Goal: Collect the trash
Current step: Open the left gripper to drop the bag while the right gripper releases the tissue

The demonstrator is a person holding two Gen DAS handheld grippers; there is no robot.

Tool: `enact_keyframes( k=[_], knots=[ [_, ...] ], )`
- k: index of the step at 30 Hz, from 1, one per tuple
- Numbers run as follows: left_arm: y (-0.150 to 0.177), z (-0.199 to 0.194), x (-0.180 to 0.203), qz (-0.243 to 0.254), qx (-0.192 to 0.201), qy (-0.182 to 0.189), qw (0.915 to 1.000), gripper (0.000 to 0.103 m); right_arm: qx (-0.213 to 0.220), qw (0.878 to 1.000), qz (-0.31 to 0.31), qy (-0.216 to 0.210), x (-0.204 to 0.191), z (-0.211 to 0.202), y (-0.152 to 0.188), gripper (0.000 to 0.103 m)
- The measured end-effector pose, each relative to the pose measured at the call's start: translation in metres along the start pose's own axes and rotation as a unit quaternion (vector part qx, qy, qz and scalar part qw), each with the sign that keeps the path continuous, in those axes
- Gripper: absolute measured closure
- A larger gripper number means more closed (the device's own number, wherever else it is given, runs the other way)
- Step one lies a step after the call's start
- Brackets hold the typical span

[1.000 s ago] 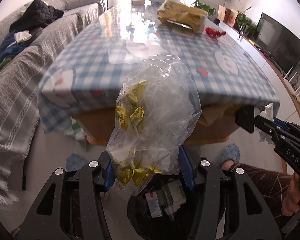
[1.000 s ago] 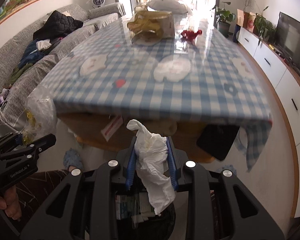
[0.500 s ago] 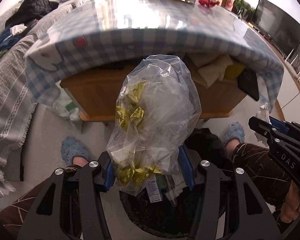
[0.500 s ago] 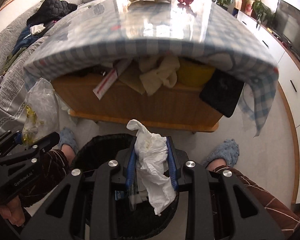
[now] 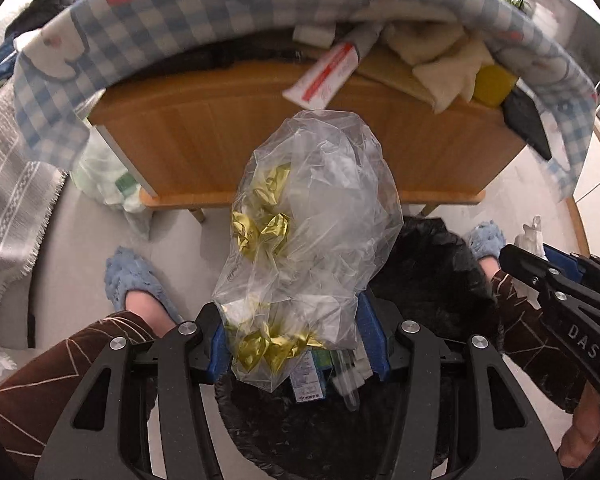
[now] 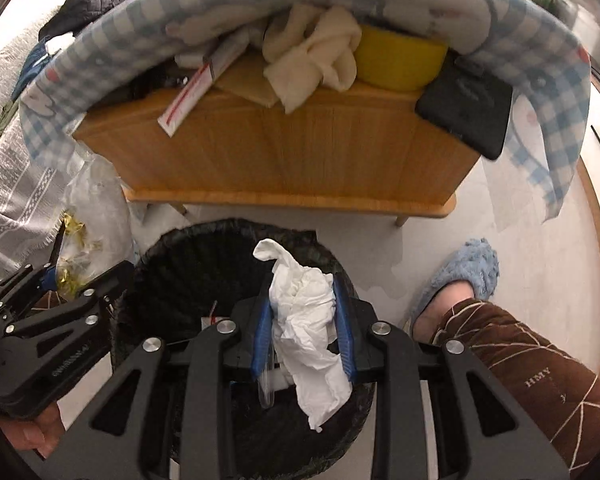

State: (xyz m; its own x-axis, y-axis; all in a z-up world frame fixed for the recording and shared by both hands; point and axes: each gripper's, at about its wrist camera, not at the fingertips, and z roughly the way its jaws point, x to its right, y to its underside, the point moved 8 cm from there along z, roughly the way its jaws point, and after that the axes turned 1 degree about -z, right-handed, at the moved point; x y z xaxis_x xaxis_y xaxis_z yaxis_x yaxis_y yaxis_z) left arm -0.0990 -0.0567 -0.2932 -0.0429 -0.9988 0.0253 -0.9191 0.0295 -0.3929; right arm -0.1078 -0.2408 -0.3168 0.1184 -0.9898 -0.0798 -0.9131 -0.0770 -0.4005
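Both tongs hang right over the black trash bin (image 6: 236, 280) on the floor, so this looks like the drop step. The left gripper (image 5: 296, 344) squeezes a clear plastic bag (image 5: 312, 216), puffy and crinkled, with shiny gold wrappers (image 5: 260, 232) inside. The right gripper (image 6: 304, 328) is pinched narrow on a crumpled white tissue (image 6: 304, 320) that droops down into the bin's mouth. Next, I think, both tongs must open wide so the trash falls in, not past the rim.
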Motion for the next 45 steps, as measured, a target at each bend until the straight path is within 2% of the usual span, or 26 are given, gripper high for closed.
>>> enact_keyframes(
  k=[10, 20, 25, 32, 37, 45],
  knots=[
    [0.023, 0.031, 0.025, 0.023, -0.005, 0.004, 0.9997, 0.051, -0.027, 0.999, 0.02, 0.021, 0.022, 0.01, 0.029, 0.076],
    [0.056, 0.061, 0.052, 0.066, -0.037, 0.004, 0.9971, 0.051, -0.035, 0.999, 0.016, 0.03, 0.021, 0.015, 0.042, 0.077],
    [0.058, 0.06, 0.053, 0.067, -0.036, 0.008, 0.997, 0.04, -0.036, 0.999, 0.016, 0.03, 0.019, 0.018, 0.043, 0.077],
    [0.058, 0.054, 0.035, 0.064, -0.023, -0.005, 0.9977, 0.02, -0.034, 0.999, 0.021, 0.03, 0.016, 0.02, 0.04, 0.076],
    [0.05, 0.043, 0.008, 0.033, -0.013, -0.009, 0.9993, 0.008, -0.036, 0.999, 0.01, 0.03, 0.006, 0.027, 0.037, 0.076],
    [0.04, 0.032, -0.043, -0.025, -0.006, -0.02, 0.9995, 0.006, -0.04, 0.999, -0.012, 0.023, -0.022, 0.04, 0.036, 0.076]
  ],
)
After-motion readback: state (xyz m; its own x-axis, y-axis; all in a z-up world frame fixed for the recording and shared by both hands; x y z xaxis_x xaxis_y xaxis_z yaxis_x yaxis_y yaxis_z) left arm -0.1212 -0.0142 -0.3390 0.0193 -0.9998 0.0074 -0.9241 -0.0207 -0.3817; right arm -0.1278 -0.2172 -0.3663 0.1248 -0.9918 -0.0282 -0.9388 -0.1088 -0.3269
